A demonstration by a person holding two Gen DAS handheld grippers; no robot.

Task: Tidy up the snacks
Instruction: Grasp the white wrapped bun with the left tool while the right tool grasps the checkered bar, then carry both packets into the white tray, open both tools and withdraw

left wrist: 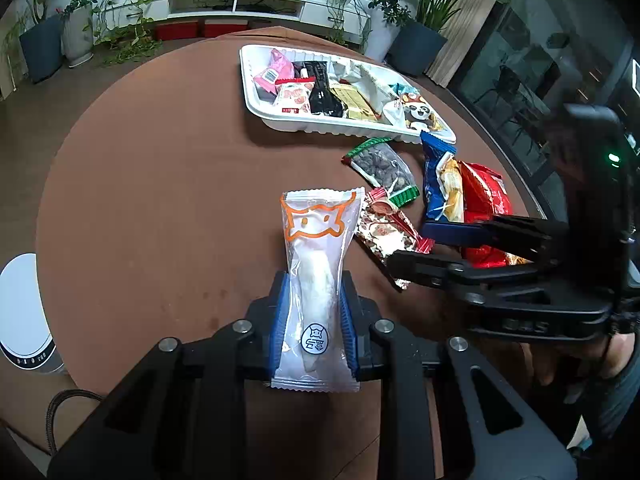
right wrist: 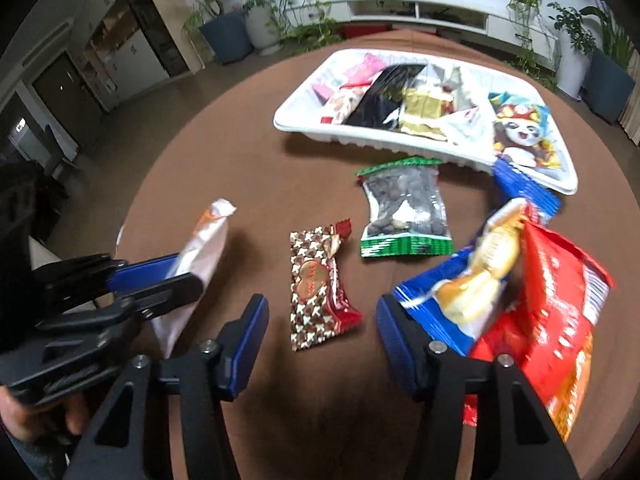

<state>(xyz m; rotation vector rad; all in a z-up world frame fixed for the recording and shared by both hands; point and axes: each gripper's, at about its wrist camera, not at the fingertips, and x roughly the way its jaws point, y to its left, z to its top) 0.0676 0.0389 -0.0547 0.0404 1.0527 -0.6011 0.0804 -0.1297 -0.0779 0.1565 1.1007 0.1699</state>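
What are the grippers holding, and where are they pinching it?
The left gripper pinches the white cat-logo snack packet by its lower half. The right gripper holds nothing.

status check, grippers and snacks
Left gripper shut on white snack pack. Right gripper open over star-print candy. Tray path unobstructed.

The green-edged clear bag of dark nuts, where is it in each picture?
Left wrist view: green-edged clear bag of dark nuts lies right of centre, just below the white plastic tray.
Right wrist view: bag at centre, below the same tray.
Shared landmark: the tray.
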